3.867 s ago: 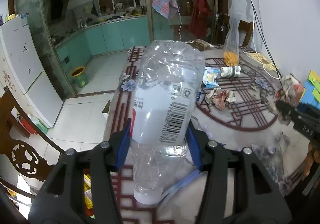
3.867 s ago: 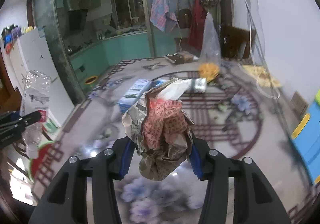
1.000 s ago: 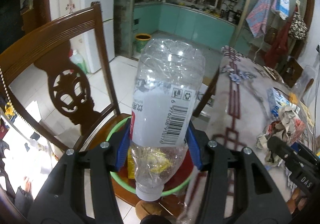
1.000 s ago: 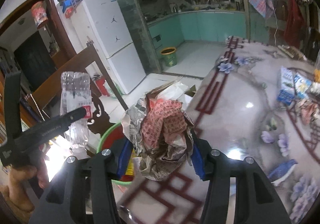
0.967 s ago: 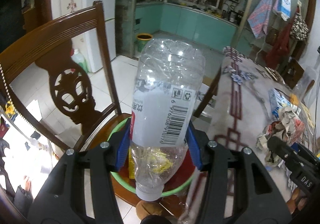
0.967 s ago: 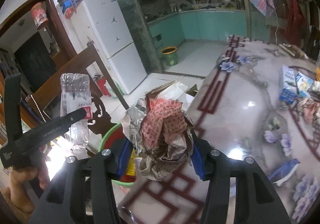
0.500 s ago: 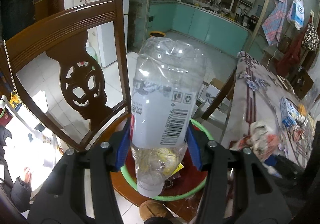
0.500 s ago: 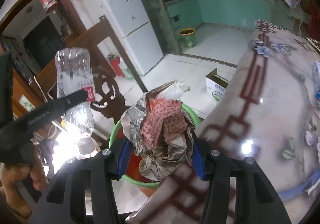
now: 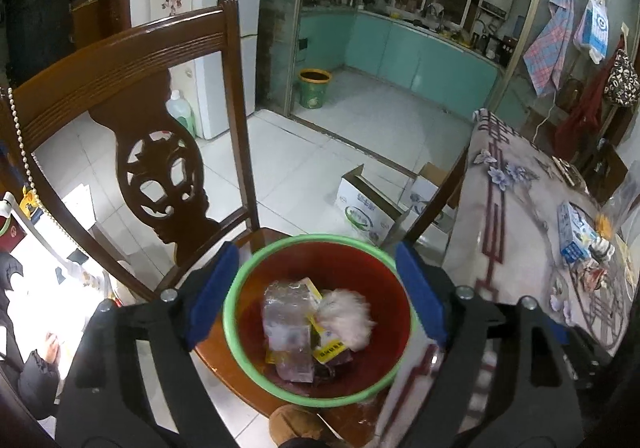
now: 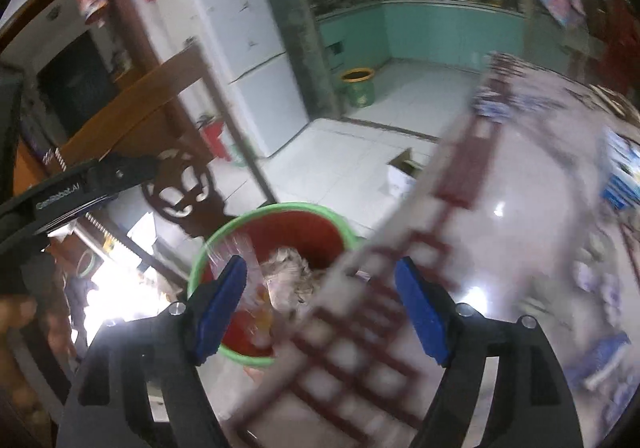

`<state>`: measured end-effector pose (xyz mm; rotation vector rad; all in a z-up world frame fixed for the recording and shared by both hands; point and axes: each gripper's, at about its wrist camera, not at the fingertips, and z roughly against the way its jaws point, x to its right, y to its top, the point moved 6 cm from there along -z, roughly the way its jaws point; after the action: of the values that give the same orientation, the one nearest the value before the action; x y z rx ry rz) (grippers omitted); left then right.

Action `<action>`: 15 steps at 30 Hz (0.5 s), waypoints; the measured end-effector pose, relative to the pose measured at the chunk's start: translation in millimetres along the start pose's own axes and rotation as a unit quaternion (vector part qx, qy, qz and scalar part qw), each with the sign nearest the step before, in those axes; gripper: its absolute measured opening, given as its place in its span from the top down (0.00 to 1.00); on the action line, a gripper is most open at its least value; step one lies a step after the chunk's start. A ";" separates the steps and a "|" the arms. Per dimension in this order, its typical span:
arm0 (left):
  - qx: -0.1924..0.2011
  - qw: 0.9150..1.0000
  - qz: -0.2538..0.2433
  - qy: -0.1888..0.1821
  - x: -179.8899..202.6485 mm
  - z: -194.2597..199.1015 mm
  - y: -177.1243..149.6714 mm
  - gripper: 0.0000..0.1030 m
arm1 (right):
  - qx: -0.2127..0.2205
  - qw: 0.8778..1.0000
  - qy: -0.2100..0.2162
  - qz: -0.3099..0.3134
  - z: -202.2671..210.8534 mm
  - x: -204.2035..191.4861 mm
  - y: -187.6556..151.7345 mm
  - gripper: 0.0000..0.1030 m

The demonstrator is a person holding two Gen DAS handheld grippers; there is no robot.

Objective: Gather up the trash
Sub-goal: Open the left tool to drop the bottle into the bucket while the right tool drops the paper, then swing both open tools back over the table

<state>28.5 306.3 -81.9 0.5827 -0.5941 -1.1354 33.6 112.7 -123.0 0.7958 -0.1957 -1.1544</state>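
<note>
While both grippers hang with their jaws spread wide and nothing between the blue pads, the largest thing in the left wrist view is the carved wooden chair (image 9: 132,96), whose back fills the left half of the frame. The table (image 9: 516,232), under a patterned cloth with dark red lines, runs down the right side. On the chair seat, at lower centre, stands a red basin with a green rim (image 9: 248,276), framed by the left gripper (image 9: 316,288). Inside it lie the crushed clear plastic bottle (image 9: 286,324), on its side left of centre, and a pale, blurred wad of crumpled paper (image 9: 346,318) just beside it on the right, over yellow-edged wrappers. An open cardboard box (image 9: 366,208) sits on the tiled floor above the basin in the frame.

The right wrist view is motion-blurred. The right gripper (image 10: 320,304) straddles the table edge, with the basin at lower left of centre, the paper and bottle dimly visible in it.
</note>
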 end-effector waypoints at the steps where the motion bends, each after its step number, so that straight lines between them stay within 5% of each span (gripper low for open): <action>1: -0.002 1.000 -0.001 -0.004 5.5 0.4 -0.3 0.24 | 0.005 1.000 -0.010 -0.007 11.6 16.2 -2.4 0.27; 10: -0.005 0.997 -0.058 -0.058 97.9 11.0 -6.7 0.22 | 0.049 0.981 -0.175 -0.075 104.6 209.2 -13.1 0.17; 15: -0.015 0.990 -0.115 -0.086 161.1 13.3 -24.4 0.22 | 0.028 0.960 -0.245 -0.131 99.1 312.7 -5.4 0.16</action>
<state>52.6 145.3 -67.4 0.5403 -0.6679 -1.4193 109.5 -206.2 -133.9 0.5823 -0.5497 -1.5946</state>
